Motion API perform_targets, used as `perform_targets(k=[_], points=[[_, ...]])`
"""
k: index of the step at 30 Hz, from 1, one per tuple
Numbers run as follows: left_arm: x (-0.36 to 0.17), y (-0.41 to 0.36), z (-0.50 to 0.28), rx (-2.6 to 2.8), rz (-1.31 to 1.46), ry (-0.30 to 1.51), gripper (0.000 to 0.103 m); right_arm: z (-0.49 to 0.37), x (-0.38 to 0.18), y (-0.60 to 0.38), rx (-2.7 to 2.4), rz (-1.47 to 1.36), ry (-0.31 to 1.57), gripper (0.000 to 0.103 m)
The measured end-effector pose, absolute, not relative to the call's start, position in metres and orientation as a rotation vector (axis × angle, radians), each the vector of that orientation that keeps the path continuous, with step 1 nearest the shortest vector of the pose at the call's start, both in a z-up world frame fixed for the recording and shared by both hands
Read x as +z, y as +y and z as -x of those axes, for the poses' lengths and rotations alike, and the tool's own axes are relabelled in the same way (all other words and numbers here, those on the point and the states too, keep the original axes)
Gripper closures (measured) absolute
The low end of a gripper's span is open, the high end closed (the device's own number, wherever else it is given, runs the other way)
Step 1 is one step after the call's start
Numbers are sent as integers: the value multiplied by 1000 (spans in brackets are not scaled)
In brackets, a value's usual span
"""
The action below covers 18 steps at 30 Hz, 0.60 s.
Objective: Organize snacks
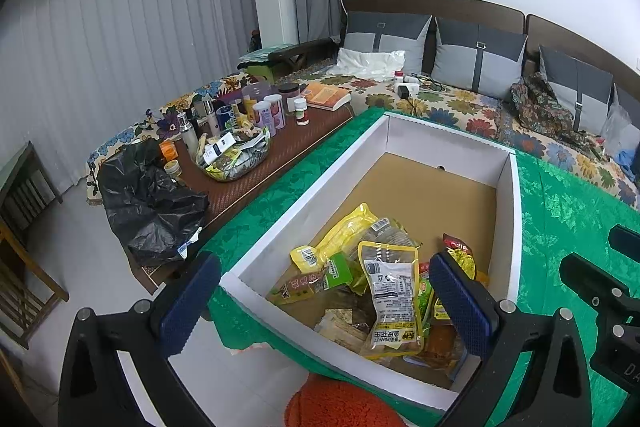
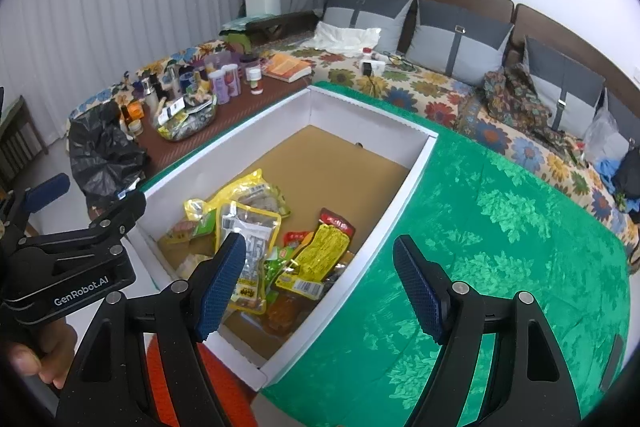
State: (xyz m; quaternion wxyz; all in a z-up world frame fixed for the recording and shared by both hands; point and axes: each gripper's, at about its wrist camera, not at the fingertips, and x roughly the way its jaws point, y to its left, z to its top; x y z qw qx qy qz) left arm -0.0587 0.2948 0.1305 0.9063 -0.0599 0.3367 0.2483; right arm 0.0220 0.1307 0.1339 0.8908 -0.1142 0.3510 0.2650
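Note:
A white cardboard box (image 1: 280,223) (image 2: 404,195) with a brown floor stands on a green tablecloth (image 1: 568,227) (image 2: 500,227). Several snack packets lie piled in its near end, among them a yellow peanut packet (image 1: 394,299) (image 2: 250,251) and a yellow-and-red packet (image 2: 324,251). My left gripper (image 1: 324,291) is open and empty, held above the box's near end. My right gripper (image 2: 320,283) is open and empty, above the box's near right wall. The left gripper also shows at the left of the right wrist view (image 2: 84,215).
A low brown table (image 1: 280,147) (image 2: 192,143) left of the box holds bottles, jars, a book, a clear bowl of packets (image 1: 236,155) (image 2: 188,123) and a black plastic bag (image 1: 152,199) (image 2: 104,151). A floral-covered sofa with grey cushions (image 1: 476,55) runs behind.

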Motion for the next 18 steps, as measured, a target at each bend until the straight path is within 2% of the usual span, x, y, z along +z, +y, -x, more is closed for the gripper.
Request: perform_targets(k=[18], points=[[126, 297, 53, 477, 136, 704, 0, -27, 130, 130, 548, 238, 741, 24]])
